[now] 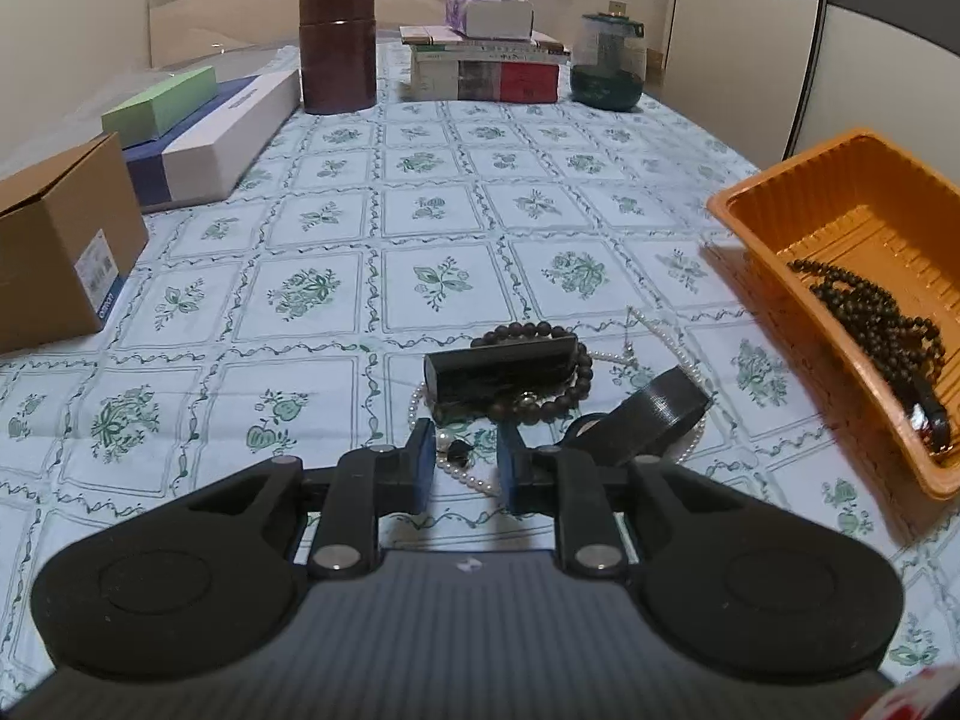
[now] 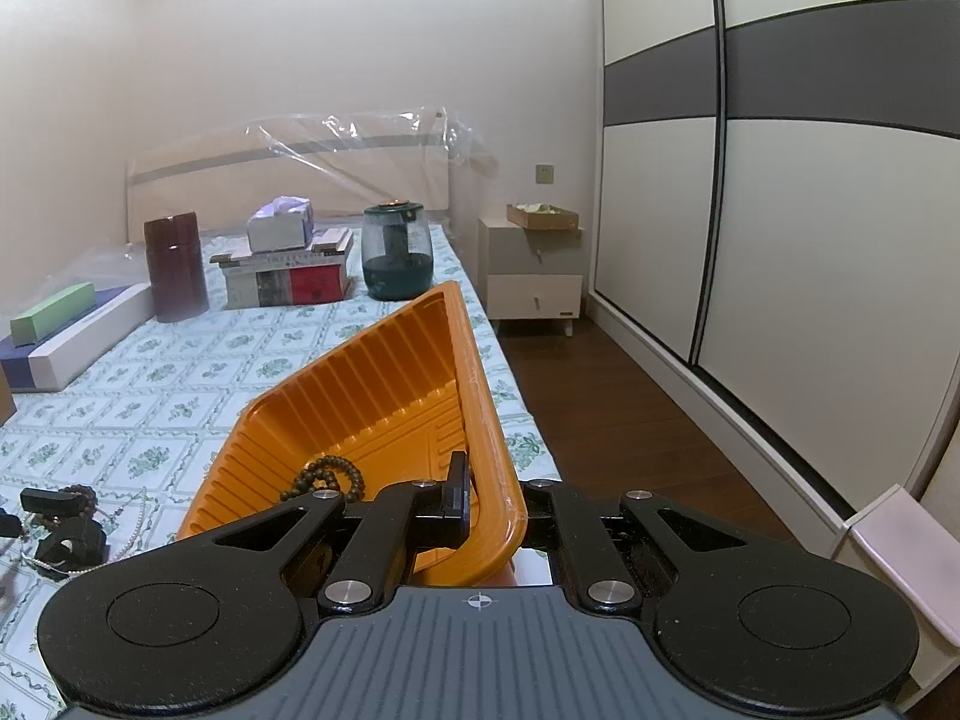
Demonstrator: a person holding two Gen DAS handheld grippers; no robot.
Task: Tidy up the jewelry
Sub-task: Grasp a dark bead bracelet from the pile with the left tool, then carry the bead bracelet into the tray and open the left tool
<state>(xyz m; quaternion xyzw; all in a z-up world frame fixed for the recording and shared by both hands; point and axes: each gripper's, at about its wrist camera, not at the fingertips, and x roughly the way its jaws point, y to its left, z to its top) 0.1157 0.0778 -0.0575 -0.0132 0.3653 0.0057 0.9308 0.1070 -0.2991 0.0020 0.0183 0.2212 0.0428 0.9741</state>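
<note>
A jewelry pile lies on the bed: a dark bead bracelet (image 1: 558,372), a white pearl necklace (image 1: 474,480), a black bar-shaped piece (image 1: 501,369) and a black band (image 1: 654,414). My left gripper (image 1: 465,456) is open just above the pearl strand, with its blue fingers either side of a pearl and a small dark pendant. The orange tray (image 1: 798,222) at the right holds a long dark bead necklace (image 1: 870,312). My right gripper (image 2: 489,498) is shut on the orange tray's (image 2: 384,396) near right rim and tilts it up; dark beads (image 2: 330,477) lie inside.
Along the left stand a cardboard box (image 1: 60,240), a white and blue box (image 1: 222,138) and a green box (image 1: 159,105). At the back are a brown canister (image 1: 338,48), stacked books with a tissue box (image 1: 486,60) and a green glass jar (image 1: 609,60). A nightstand (image 2: 534,270) and wardrobe (image 2: 780,180) stand at the right.
</note>
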